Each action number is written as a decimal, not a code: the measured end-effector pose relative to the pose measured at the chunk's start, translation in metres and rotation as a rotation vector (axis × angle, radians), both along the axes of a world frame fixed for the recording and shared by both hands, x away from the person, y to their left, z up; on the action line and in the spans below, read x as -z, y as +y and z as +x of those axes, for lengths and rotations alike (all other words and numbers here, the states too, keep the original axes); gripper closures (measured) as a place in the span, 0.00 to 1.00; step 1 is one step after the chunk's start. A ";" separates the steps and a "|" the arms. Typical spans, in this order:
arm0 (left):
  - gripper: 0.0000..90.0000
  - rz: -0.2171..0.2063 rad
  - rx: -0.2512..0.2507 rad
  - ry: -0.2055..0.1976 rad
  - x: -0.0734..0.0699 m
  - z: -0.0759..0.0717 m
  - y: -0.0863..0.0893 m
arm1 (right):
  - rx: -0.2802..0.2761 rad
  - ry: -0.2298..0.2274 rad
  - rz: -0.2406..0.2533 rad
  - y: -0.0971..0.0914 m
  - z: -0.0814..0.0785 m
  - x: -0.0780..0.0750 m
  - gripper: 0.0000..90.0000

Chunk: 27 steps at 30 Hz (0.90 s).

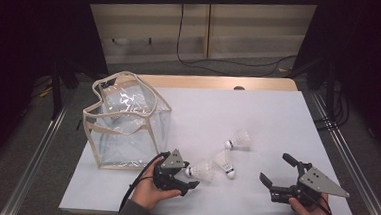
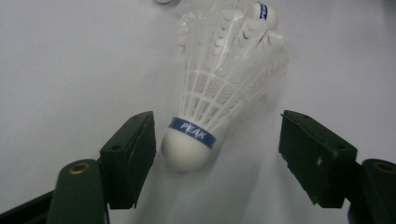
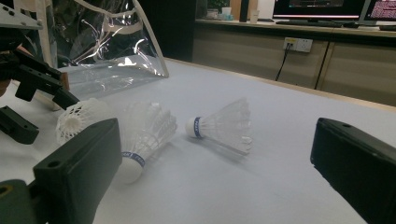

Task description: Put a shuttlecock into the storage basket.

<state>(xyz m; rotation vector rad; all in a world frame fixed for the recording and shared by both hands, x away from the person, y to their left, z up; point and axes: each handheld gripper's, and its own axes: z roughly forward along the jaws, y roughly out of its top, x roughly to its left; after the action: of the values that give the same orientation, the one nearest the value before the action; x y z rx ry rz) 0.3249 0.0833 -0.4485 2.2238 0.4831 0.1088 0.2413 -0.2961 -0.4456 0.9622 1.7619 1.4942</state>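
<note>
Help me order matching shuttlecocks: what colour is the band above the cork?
Blue with white lettering on the shuttlecock, clearest in the left gripper view.

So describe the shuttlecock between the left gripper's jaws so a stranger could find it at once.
Start at the clear plastic bag on the table's left side, then look right of its near corner to the left gripper. The shuttlecock lies on the white tabletop between that gripper's open jaws, cork toward the gripper. Unlike the two other shuttlecocks farther right, it has jaws on both sides.

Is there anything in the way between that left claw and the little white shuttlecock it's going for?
Nothing visible. The left gripper already has the nearest shuttlecock between its open jaws, cork end first, with only bare white table around it. A gap shows on each side of the cork, so the pads are not yet pressing it.
</note>
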 end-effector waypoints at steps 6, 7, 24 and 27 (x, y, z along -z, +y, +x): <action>0.40 0.016 0.009 -0.005 0.000 0.001 -0.001 | -0.006 0.001 0.000 0.002 0.001 0.000 0.02; 0.41 0.017 0.002 -0.002 0.001 0.001 -0.001 | -0.008 0.000 -0.002 0.002 0.002 0.000 0.02; 0.59 0.024 0.034 0.008 0.000 0.002 -0.001 | -0.016 0.005 0.009 0.003 0.005 0.001 0.02; 0.60 0.023 0.040 0.017 0.001 0.003 -0.002 | -0.018 0.006 0.005 0.003 0.005 0.001 0.02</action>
<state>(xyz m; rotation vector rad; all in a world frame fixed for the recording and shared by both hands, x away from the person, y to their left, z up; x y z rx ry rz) 0.3276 0.0816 -0.4496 2.2575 0.4481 0.0742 0.2467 -0.2933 -0.4468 0.9568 1.7769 1.5092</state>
